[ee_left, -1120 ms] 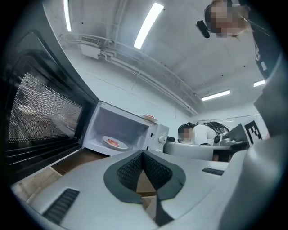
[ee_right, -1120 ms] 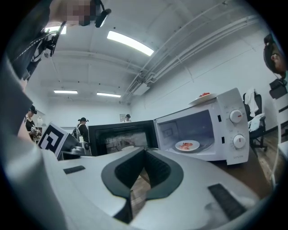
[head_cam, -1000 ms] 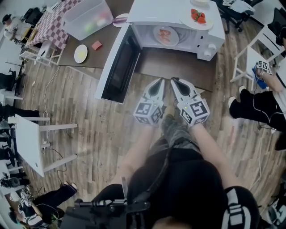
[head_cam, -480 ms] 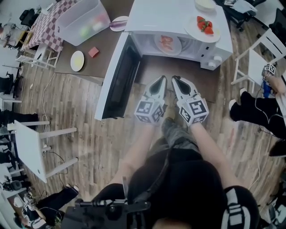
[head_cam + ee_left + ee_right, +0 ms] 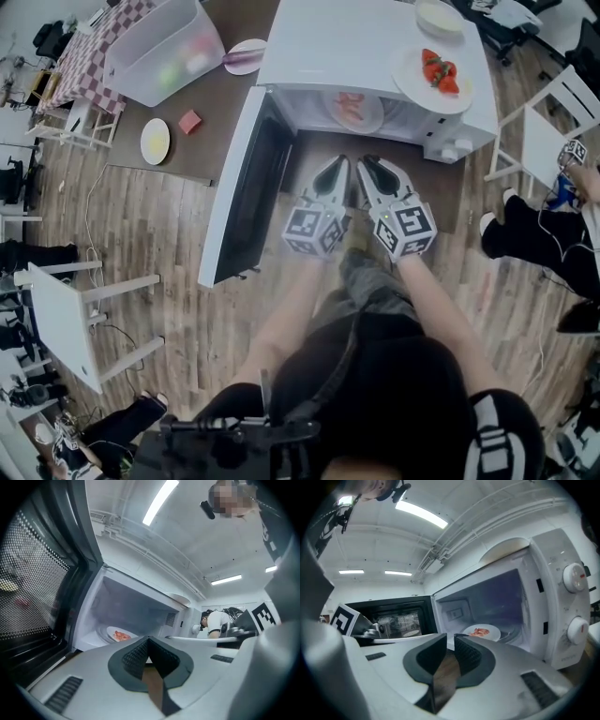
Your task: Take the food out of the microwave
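Observation:
A white plate of red food point(image 5: 354, 110) sits inside the white microwave point(image 5: 375, 37), whose door point(image 5: 246, 187) hangs open to the left. Both grippers are held side by side just before the opening, pointing at it. My left gripper point(image 5: 339, 167) is shut and empty; in the left gripper view point(image 5: 148, 641) the plate point(image 5: 119, 634) lies ahead and to the left. My right gripper point(image 5: 367, 167) has just been opening: a narrow gap shows in the right gripper view point(image 5: 451, 639), with nothing in it. There the plate point(image 5: 482, 632) lies ahead, slightly right.
On top of the microwave rests a plate of strawberries point(image 5: 433, 77). The brown table holds a clear plastic bin point(image 5: 164, 47), a yellow plate point(image 5: 155, 141) and a red block point(image 5: 190, 122). A seated person point(image 5: 544, 225) and a white chair point(image 5: 562, 103) are at the right.
Both grippers have moved forward toward the microwave opening. The right gripper's jaws have parted slightly; the left's stay together.

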`<state>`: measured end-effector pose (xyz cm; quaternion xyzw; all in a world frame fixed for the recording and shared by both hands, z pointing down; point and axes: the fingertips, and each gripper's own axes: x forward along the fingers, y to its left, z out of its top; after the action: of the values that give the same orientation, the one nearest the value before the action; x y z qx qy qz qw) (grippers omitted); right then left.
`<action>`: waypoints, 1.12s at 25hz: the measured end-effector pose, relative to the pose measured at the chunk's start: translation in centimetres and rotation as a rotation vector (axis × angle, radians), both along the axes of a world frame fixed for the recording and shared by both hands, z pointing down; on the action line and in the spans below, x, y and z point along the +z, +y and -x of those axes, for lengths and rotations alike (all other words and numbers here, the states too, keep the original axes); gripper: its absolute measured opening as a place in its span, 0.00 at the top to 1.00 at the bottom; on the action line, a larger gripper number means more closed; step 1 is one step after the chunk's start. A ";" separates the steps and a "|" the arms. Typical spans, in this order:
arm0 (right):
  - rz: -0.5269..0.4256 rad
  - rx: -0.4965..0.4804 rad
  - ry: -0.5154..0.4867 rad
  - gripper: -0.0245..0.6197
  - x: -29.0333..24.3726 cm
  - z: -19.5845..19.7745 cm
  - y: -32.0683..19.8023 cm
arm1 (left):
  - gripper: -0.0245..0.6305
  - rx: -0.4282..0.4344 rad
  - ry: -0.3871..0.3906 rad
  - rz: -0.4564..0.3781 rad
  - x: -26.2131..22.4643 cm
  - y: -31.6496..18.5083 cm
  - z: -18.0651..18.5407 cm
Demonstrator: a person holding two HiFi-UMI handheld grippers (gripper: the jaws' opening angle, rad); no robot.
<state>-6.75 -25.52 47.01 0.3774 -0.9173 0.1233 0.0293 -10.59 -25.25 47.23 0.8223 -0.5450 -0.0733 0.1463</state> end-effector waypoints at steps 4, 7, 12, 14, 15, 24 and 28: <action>0.056 0.033 -0.016 0.88 1.0 0.0 -1.8 | 0.96 0.000 -0.005 -0.002 0.2 -1.5 0.3; 0.105 0.077 -0.037 0.88 2.0 -0.2 -3.4 | 0.96 -0.002 -0.010 -0.001 0.7 -2.6 0.7; 0.192 0.120 -0.079 0.86 3.8 -0.3 -5.3 | 0.96 -0.009 -0.024 -0.005 1.5 -3.8 1.2; 0.253 0.136 -0.110 0.83 4.6 -0.4 -5.7 | 0.96 -0.010 -0.018 -0.007 1.7 -4.3 1.3; 0.279 0.138 -0.115 0.83 5.0 -0.4 -5.7 | 0.96 -0.008 -0.014 -0.008 1.8 -4.5 1.3; 0.446 0.199 -0.310 0.79 6.1 -0.7 -6.8 | 0.96 0.029 -0.025 -0.007 2.6 -5.5 0.8; 0.533 0.203 -0.439 0.71 5.8 -0.1 -6.9 | 0.96 0.036 -0.032 -0.009 2.7 -5.6 0.8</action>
<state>-6.66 -32.45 52.79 0.4102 -0.7953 0.4385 -0.0834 -11.42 -30.85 49.93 0.8337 -0.5321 -0.0600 0.1354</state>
